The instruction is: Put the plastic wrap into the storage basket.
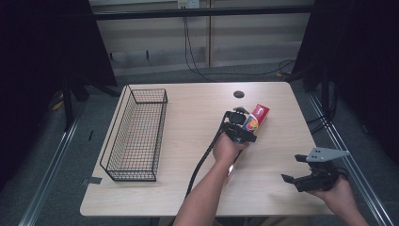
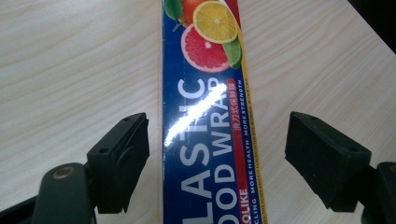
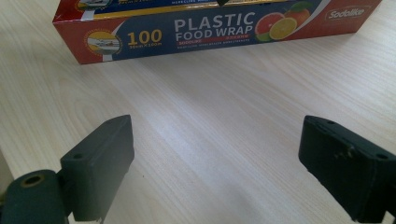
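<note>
A long blue and red plastic food wrap box [image 1: 258, 115] lies flat on the wooden table, right of centre. In the high view my left gripper [image 1: 238, 127] hangs over it, pointing down. In the left gripper view the box [image 2: 210, 140] runs between the jaws of my left gripper [image 2: 217, 126]. The left pad [image 2: 119, 158] stands close beside one long edge, the right pad [image 2: 327, 158] a little off the other; neither presses on it. My right gripper [image 1: 291, 168] rests open near the table's front right corner. In the right gripper view it [image 3: 217, 140] faces the box [image 3: 210, 28] across bare wood.
A black wire basket [image 1: 162, 122] stands along the left side of the table [image 1: 188, 108], with nothing in it. A round cable hole [image 1: 239, 94] sits near the far edge. Dark curtains and floor rails flank the table.
</note>
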A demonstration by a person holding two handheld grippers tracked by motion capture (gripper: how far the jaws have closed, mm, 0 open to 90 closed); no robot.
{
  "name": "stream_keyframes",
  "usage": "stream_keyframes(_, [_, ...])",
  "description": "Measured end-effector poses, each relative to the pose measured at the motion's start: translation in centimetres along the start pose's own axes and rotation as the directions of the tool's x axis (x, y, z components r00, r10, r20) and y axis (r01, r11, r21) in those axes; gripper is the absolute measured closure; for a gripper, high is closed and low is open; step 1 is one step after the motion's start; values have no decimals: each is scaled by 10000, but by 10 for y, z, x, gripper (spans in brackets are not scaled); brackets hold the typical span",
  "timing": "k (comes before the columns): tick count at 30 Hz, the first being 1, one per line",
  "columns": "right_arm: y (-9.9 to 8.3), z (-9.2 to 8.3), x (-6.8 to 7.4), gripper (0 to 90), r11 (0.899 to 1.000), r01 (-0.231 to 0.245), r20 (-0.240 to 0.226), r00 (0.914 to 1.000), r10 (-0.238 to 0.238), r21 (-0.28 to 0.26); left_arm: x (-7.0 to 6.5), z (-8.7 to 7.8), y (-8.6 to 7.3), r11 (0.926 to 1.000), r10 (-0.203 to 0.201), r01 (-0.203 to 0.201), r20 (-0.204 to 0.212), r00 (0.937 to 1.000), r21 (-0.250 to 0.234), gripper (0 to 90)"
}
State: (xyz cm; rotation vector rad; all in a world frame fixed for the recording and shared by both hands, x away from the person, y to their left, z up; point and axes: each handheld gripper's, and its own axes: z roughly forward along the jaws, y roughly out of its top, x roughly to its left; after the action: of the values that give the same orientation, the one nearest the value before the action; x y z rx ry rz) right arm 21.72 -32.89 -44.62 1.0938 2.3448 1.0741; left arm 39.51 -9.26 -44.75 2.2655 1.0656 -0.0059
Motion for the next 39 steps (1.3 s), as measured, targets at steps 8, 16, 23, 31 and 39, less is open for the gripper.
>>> stream_keyframes(8, [0,0,0,105,10000,-18,17,10000,18,-37,-2,3,1,9997,-251,251,-45,9997,-35,230])
stream_keyframes(16, [0,-1,0,105,9999,-111,38,9999,111,-76,1,3,3,9996,-87,93,-227,9997,257,230])
stream_keyframes(23, [0,-1,0,105,9998,-124,-6,9999,124,-130,-1,8,4,9993,-72,81,-237,9997,372,265])
stream_keyframes(31, [-1,-1,0,105,9998,-114,-31,9999,113,-137,2,12,5,9975,-281,300,-317,9991,642,341])
stream_keyframes(39, [-1,-1,-1,118,9999,-69,-66,10000,68,-88,2,11,7,9958,-207,244,-425,9989,884,392])
